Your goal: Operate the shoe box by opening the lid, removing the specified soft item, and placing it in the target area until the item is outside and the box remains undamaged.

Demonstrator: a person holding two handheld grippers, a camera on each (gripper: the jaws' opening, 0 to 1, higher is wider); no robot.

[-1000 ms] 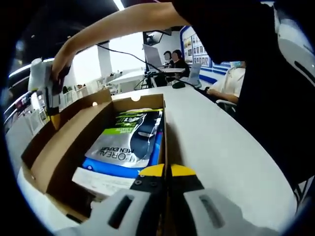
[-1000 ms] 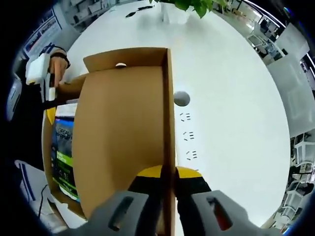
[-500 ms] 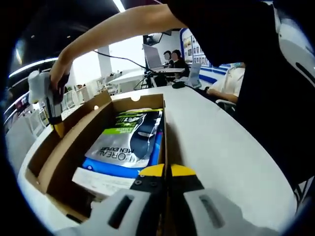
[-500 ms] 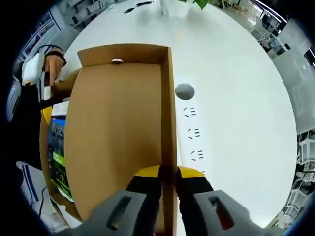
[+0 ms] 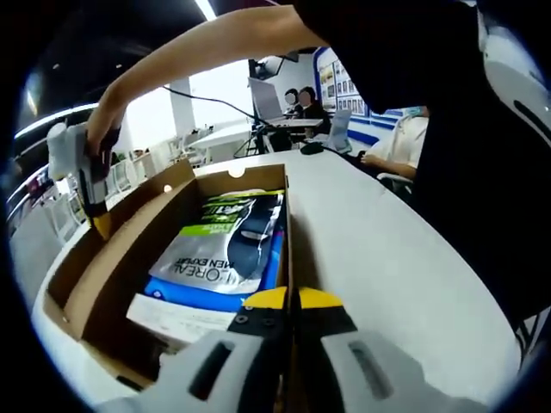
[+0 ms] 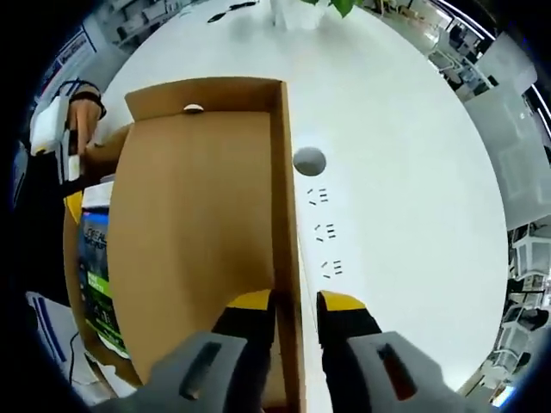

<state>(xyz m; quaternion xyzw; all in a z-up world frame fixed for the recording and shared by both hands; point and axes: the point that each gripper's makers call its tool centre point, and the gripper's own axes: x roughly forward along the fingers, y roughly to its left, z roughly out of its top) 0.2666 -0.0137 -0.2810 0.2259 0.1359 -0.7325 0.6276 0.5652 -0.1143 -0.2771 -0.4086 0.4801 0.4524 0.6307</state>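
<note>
left tongs (image 5: 290,303) clamped on box wall (image 5: 287,232) | right tongs (image 6: 295,303) apart around lid (image 6: 198,241) | risk: lid drops shut

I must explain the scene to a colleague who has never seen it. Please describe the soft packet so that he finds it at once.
On the white table stands an open brown shoe box. Inside it, flat on the bottom, lies the packet. It is silver-grey with a green band and a blue edge, unlike the white paper beside it.

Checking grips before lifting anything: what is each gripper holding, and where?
Left gripper pinches the shoe box wall at its top edge. Right gripper stands open astride the lid's side rim, gripping nothing.
</note>
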